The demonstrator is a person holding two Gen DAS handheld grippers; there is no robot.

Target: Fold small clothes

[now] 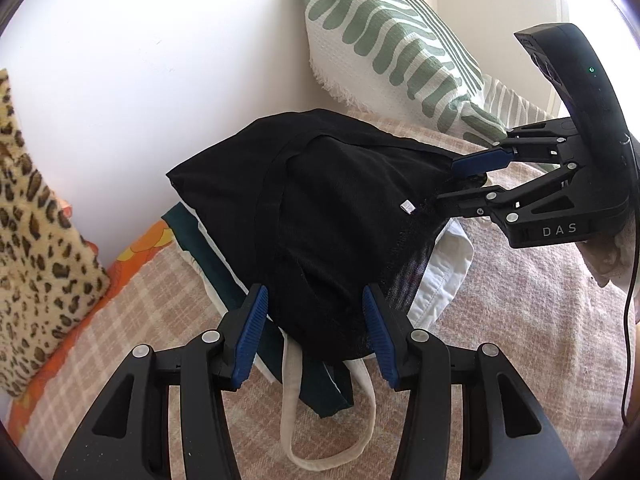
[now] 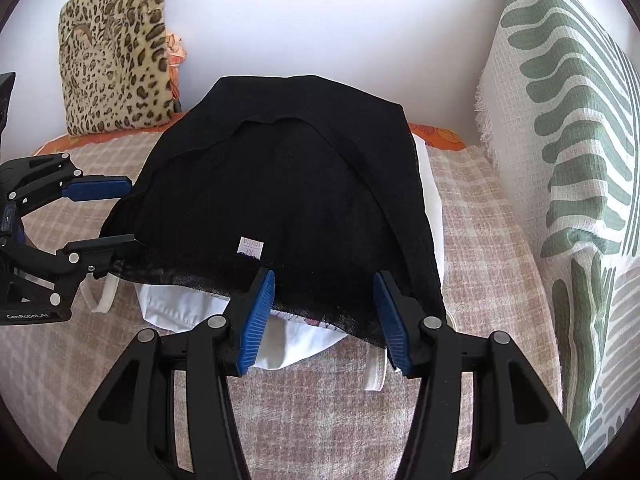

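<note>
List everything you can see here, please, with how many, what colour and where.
black garment: one, black, on top of the pile, mid-bed
white garment: one, white, under the black one
green garment: one, dark green, under the pile's left edge
cream strap: one loop, cream, on the blanket in front of the pile
blanket: one, pink-beige check, covering the bed
leopard cushion: one, tan and brown, far left against the wall
leaf cushion: one, white and green, right side
left claw: black with blue pads, open over the black garment's edge
right claw: same colours, open at its near edge
</note>
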